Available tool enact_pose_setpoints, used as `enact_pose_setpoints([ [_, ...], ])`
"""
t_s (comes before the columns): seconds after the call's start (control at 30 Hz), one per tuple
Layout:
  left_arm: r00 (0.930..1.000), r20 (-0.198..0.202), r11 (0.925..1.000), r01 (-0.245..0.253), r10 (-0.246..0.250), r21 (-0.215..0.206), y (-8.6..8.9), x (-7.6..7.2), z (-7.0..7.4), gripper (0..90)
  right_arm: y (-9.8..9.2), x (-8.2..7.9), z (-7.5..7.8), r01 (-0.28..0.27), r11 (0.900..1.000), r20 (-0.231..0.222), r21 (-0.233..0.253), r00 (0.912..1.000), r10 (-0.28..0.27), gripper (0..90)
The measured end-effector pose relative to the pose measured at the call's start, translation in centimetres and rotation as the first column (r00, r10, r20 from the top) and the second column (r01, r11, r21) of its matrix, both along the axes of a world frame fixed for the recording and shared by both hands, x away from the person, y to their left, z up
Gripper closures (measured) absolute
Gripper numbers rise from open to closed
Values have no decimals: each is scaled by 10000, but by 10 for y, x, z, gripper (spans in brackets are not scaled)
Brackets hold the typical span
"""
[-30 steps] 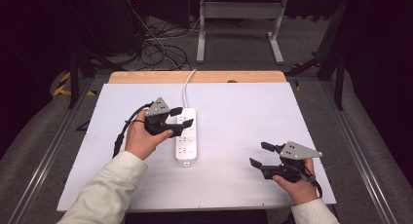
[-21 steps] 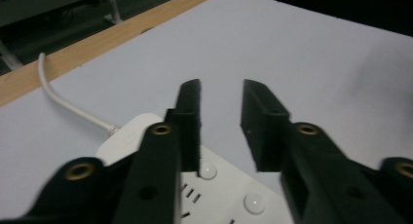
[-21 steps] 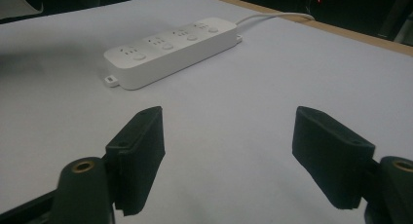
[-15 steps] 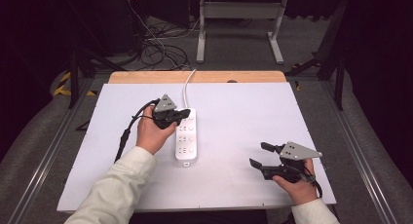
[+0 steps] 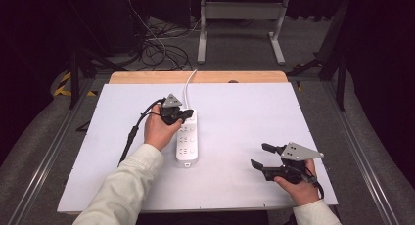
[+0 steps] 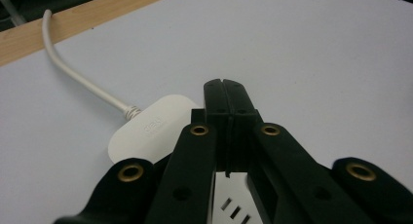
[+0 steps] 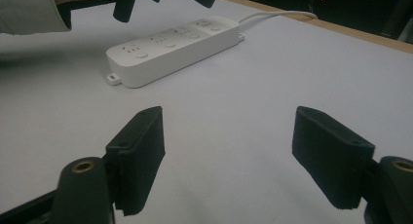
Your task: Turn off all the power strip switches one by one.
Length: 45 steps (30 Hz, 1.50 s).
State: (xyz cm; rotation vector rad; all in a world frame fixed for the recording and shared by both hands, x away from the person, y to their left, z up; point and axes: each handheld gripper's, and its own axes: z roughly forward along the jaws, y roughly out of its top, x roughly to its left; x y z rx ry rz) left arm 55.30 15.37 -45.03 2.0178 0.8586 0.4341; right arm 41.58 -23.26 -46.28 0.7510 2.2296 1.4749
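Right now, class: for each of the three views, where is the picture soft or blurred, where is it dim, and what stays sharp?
High view: white table sheet brightly lit, floor behind dim. Left gripper view: shut black left claw fairly sharp, its near arms soft, white plastic power strip slightly soft. Right gripper view: open black right claw soft at the edges, strip clearer, sleeve at top left blurred.

Light falls from above onto the white table (image 5: pixel 254 137), which is bright and even in the high view, while the floor and surroundings sink into near black. Shadows are soft and short: a faint one lies under the strip (image 7: pixel 170 44). No hard glare shows. The high view is slightly soft and grainy. In the left gripper view the near black metal is blurred and dark; in the right gripper view the sleeve (image 7: pixel 29 9) at the top edge smears.
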Motion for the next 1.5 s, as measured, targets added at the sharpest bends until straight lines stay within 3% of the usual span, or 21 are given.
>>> enact_pose_setpoints([
  [0.33, 9992, -399, 9993, -31, 46, 367, -7, 7, -11, 900, -1, 0, 0, -20, 10000, -26, 24, 10000, 20, 285],
  [0.43, 9994, -343, 9983, -42, 63, 583, -8, 8, -12, 900, -1, 0, 0, -22, 10000, -29, 30, 10000, 22, 285],
  [0.47, 9987, -512, 9986, -42, 70, 534, -10, 8, -12, 900, -1, 0, 0, -30, 10000, -18, 31, 10000, 30, 284],
  [0.53, 9991, -423, 9969, 7, 27, 788, -11, 8, -12, 900, -1, 0, 0, -31, 10000, -15, 30, 10000, 31, 285],
  [0.7, 9989, -458, 9956, -99, 142, 937, -13, 8, -14, 900, -1, -1, 0, -38, 10000, -5, 18, 10000, 38, 284],
  [1.1, 9972, -664, 9937, -281, 354, 1087, -15, 8, -15, 900, 0, -1, 0, -102, 9999, -2, 15, 9999, 102, 285],
  [1.23, 9954, -846, 9952, -379, 456, 905, -14, 9, -15, 900, 0, -2, 1, -116, 9999, 8, 23, 9999, 116, 285],
  [1.5, 9931, -1090, 9951, -323, 425, 939, -14, 12, -13, 900, 0, -2, 0, -137, 9999, -7, 23, 9999, 137, 284],
])
